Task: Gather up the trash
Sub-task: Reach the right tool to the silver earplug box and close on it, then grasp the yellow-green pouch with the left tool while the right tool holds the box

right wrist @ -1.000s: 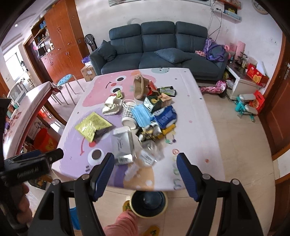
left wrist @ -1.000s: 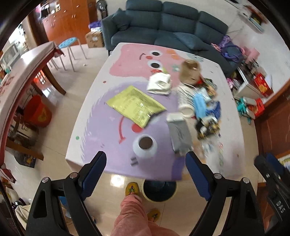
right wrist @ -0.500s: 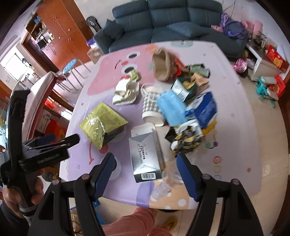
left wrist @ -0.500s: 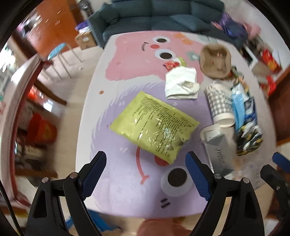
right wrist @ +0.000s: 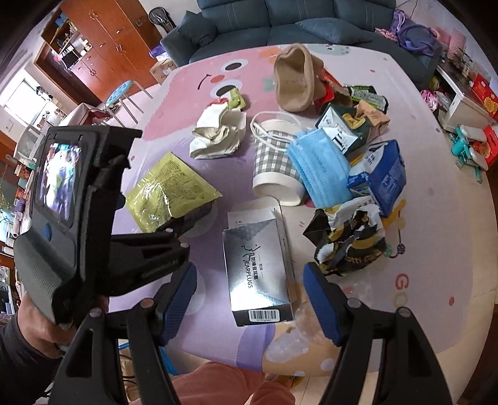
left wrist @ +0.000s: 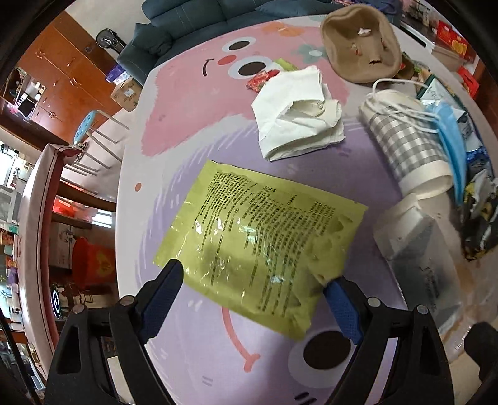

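A yellow-green foil packet (left wrist: 258, 236) lies flat on the pink and purple table (left wrist: 186, 118). My left gripper (left wrist: 255, 280) is open, its fingers either side of the packet's near edge. In the right wrist view the packet (right wrist: 168, 190) sits beyond the left gripper's body (right wrist: 93, 218). My right gripper (right wrist: 249, 280) is open and straddles a silver earplugs box (right wrist: 258, 264). Other trash: a crumpled white bag (left wrist: 298, 112), a checked paper cup (right wrist: 274, 165), a blue face mask (right wrist: 320, 165), a black and yellow wrapper (right wrist: 351, 240).
A brown paper bowl (right wrist: 295, 81) and several cartons and wrappers (right wrist: 358, 124) lie at the table's far right. A crushed clear bottle (right wrist: 295, 336) lies near the front edge. A dark sofa (right wrist: 280, 25) stands behind; a blue stool (right wrist: 121, 93) stands left.
Both grippers have dropped closer to the table. The left now brackets the yellow-green packet; the right now brackets the silver box. Both stay open.
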